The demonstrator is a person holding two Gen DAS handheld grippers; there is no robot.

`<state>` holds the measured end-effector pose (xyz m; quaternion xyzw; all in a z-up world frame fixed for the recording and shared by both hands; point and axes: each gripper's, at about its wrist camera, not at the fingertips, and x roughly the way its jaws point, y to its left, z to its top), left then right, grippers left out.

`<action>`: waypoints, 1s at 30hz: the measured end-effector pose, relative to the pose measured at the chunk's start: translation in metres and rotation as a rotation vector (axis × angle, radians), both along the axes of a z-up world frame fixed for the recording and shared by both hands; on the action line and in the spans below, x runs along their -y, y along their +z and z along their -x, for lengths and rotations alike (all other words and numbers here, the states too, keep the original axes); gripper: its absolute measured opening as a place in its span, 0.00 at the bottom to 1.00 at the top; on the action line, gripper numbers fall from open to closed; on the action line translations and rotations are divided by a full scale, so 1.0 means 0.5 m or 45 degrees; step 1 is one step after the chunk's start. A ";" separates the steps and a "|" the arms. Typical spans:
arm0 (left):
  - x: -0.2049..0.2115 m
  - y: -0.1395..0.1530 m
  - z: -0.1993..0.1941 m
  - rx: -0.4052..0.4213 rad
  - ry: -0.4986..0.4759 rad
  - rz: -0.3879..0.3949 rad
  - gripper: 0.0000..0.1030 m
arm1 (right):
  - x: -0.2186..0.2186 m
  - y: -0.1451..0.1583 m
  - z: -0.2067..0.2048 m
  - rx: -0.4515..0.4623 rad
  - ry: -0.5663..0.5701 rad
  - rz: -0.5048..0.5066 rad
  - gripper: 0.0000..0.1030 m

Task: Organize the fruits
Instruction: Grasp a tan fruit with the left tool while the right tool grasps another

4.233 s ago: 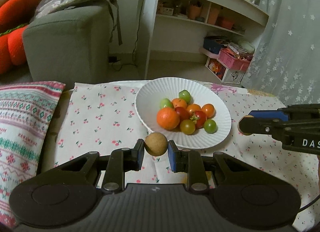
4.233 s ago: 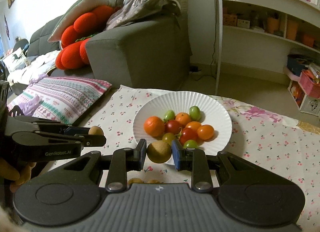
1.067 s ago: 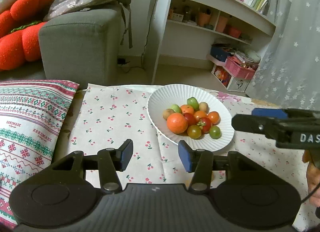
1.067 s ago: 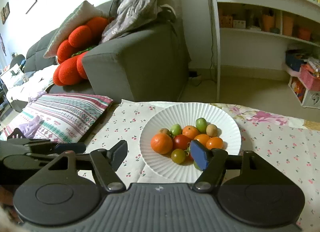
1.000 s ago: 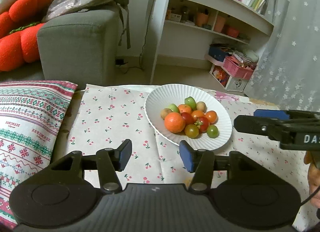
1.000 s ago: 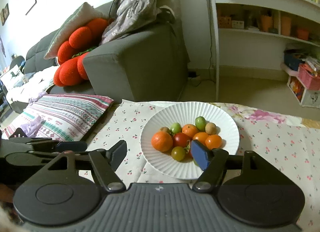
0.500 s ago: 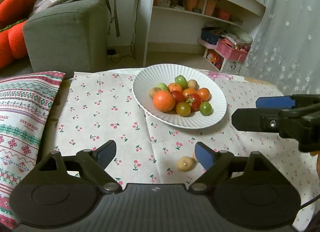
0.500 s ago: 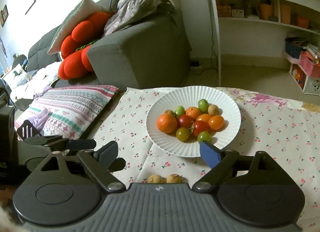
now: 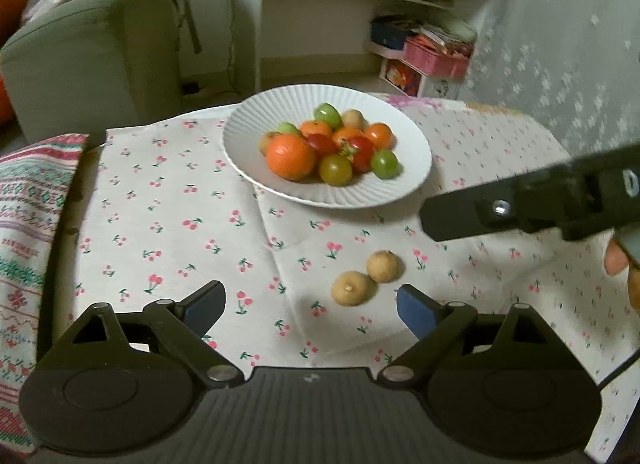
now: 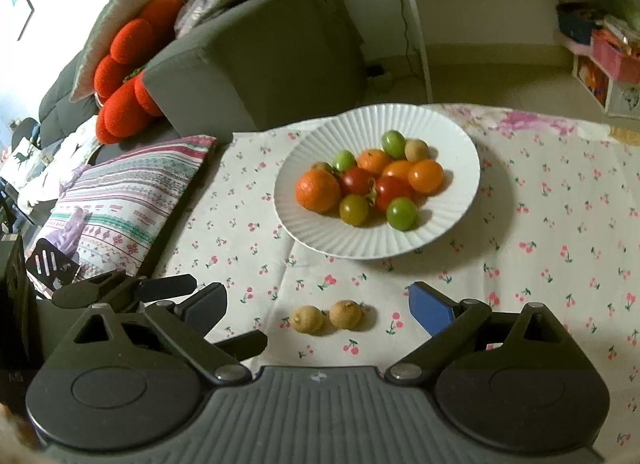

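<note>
My feeds look dim and yellowish; fisheye bends the edges, motion blur softens everything, and the ribbed white plate (image 10: 460, 224) casts a soft shadow rightward.

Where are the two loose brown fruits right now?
In both wrist views the two brown fruits lie touching, side by side on the cherry-print cloth, nearer the cameras than the white plate.

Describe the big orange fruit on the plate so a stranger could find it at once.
Find the white ribbed plate on the cherry-print tablecloth. In its fruit pile, look at the edge nearest the striped cushion: the round orange fruit. It is clearly the largest piece, bigger than the small tomatoes beside it.
</note>
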<state>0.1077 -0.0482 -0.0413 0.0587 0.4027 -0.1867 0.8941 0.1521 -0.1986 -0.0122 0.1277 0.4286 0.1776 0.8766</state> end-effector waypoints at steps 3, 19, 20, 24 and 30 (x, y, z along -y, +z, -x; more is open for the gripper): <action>0.020 -0.015 0.005 0.014 -0.053 -0.035 0.83 | -0.003 -0.013 -0.002 -0.019 0.002 0.015 0.93; 0.056 -0.068 -0.017 0.023 -0.158 -0.007 0.42 | -0.012 -0.079 -0.034 -0.110 -0.060 0.098 0.66; 0.057 -0.071 -0.018 0.020 -0.159 -0.005 0.38 | -0.013 -0.080 -0.034 -0.112 -0.064 0.094 0.65; 0.055 -0.079 -0.024 0.012 -0.154 0.022 0.24 | -0.017 -0.087 -0.038 -0.123 -0.064 0.083 0.59; 0.052 -0.083 -0.027 0.006 -0.137 0.042 0.15 | -0.024 -0.099 -0.045 -0.133 -0.054 0.073 0.50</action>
